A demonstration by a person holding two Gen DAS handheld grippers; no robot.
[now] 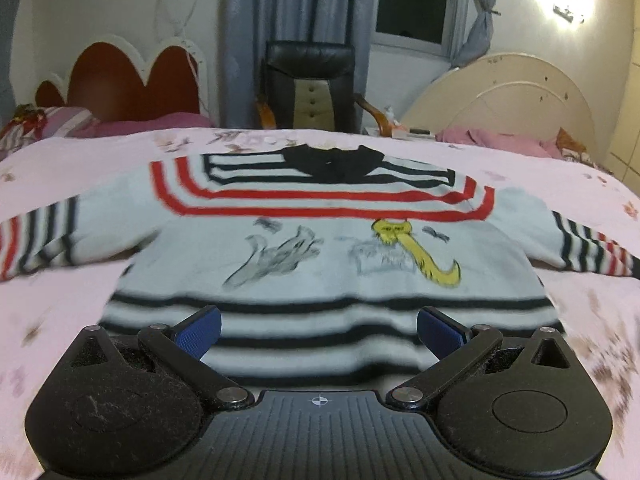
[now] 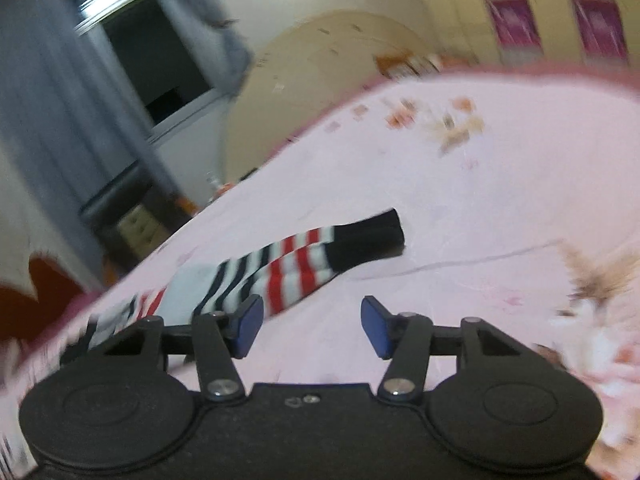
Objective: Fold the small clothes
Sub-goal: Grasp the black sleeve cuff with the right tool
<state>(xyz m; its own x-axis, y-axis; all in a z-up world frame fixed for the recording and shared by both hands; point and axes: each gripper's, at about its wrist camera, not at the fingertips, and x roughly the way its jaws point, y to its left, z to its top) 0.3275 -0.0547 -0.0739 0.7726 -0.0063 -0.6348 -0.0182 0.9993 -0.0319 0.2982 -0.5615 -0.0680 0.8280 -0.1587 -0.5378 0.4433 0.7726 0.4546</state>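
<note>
Our left gripper [image 1: 319, 332] is hovering with its blue pads [image 1: 200, 330] spread wide over the striped hem of the sweater [image 1: 320, 240], nothing pinched between them. We are seeing no brand or readable writing on the gripper body, only a small crosshair mark [image 1: 319, 401]. On the sweater's chest we are making out a grey drawn figure and a yellow one, but no legible lettering.

Our right gripper [image 2: 312, 326] is holding its jaws partly apart over the bare pink bedsheet [image 2: 460, 184], gripping nothing; the red, white and dark striped sleeve [image 2: 304, 260] with its black cuff is lying just beyond the left pad [image 2: 250, 324].

We are finding the sweater lying flat, front up, on the pink bedsheet, collar away from us and both sleeves stretched out sideways. Beyond the bed a black office chair [image 1: 310, 88] is standing before grey curtains [image 1: 288, 12] and a dark window [image 1: 414, 0]. A red scalloped headboard [image 1: 132, 80] is showing at left, a cream arched one [image 1: 500, 92] at right. The right wrist view is blurring heavily.
</note>
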